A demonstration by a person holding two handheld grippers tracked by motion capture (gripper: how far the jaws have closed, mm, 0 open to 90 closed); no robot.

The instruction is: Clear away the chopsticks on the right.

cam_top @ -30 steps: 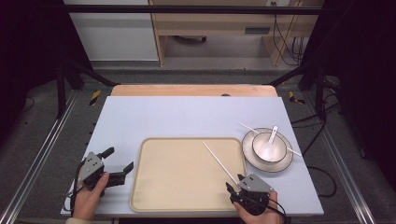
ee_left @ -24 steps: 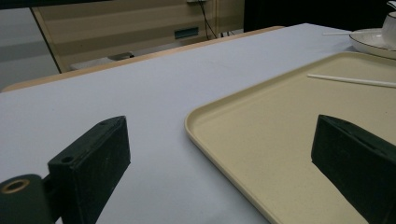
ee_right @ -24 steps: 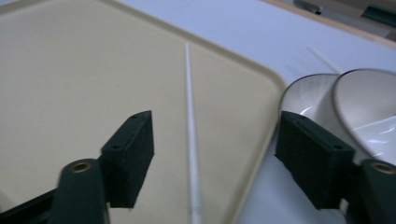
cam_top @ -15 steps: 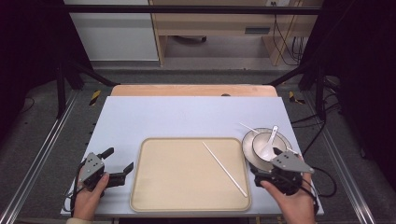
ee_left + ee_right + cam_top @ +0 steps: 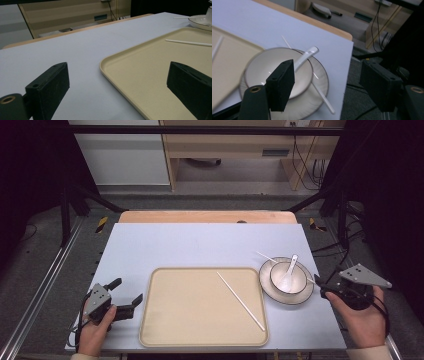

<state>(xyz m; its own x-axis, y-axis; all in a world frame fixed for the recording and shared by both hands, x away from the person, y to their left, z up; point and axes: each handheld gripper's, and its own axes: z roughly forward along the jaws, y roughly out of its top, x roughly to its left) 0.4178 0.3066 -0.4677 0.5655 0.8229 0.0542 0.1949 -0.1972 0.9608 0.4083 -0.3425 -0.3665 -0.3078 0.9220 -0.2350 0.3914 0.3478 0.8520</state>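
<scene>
- One chopstick (image 5: 240, 300) now lies loose on the tray (image 5: 165, 330), slanted from mid-tray toward the near right corner. A second ago my right gripper (image 5: 325, 291) was at the tray's near right edge, over that stick's end; half a second ago it was already by the plate.
- The right gripper now sits off the tabletop's (image 5: 200, 245) right edge, just beside the plate (image 5: 265, 287). Its fingers (image 5: 281, 83) stand wide apart and hold nothing.
- My reading: first stick delivered, the next target is the second chopstick (image 5: 265, 257).
- That stick lies across the plate, passing behind or under the bowl (image 5: 278, 276); its far tip pokes out over the tabletop, its near end over the plate's right rim.
- The left gripper (image 5: 126, 296) has not moved: it rests on the tabletop just left of the tray, fingers (image 5: 47, 87) spread, empty.
- Tray: cream, matte, faintly speckled, rounded corners, low raised lip.
- Chopsticks: white, thin, straight, smooth; likely slippery to pinch.
- Plate and bowl: glossy off-white with a dark rim line, the bowl centred on the plate. A white spoon (image 5: 289, 271) leans in the bowl, handle up and away.
- Tabletop: pale grey-blue, flat, dull finish, wooden strip at the far edge.
</scene>
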